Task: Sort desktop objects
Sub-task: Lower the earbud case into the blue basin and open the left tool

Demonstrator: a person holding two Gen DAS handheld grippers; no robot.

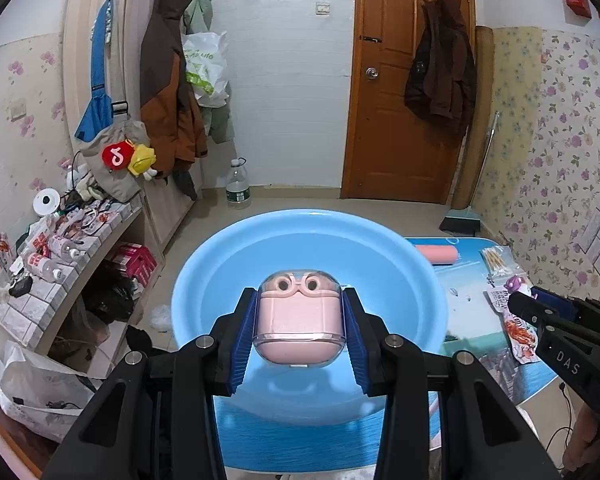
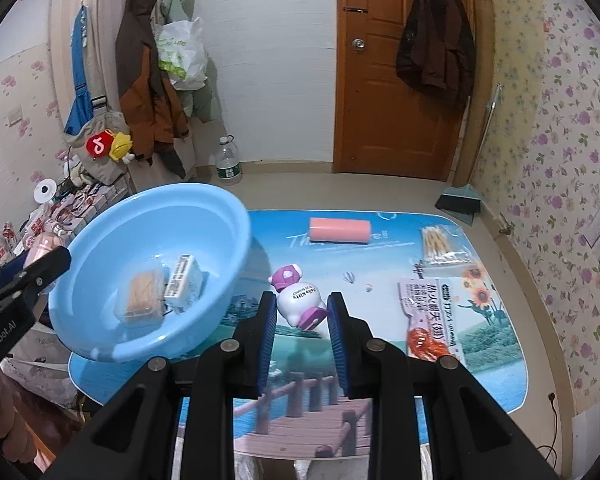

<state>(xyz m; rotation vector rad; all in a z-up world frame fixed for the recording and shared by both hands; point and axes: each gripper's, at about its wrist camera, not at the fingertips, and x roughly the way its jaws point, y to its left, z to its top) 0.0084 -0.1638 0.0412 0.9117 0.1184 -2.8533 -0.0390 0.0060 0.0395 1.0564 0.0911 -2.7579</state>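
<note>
The left gripper (image 1: pixel 300 316) has its blue-padded jaws clenched on a pink earbud case (image 1: pixel 299 320) in a clear shell, holding it in the air over the blue basin (image 1: pixel 400 264). The right gripper (image 2: pixel 302 320) has its jaws clamped on a white and purple Hello Kitty figure (image 2: pixel 298 300), gripped at its sides and lifted above the surface (image 2: pixel 380 300), just beside the basin's rim. Inside the basin lie a clear box with tan contents (image 2: pixel 142 294) and a small white carton (image 2: pixel 184 282), touching each other. Across the scenic-print mat that covers the surface, a pink roll (image 2: pixel 340 231) lies near the far edge, a packet of cotton swabs (image 2: pixel 440 246) sits toward the far right corner, and a snack packet (image 2: pixel 432 316) lies to the right of the right gripper. A wooden door (image 2: pixel 400 80) with a dark coat (image 2: pixel 436 40) hanging on it stands behind.
</note>
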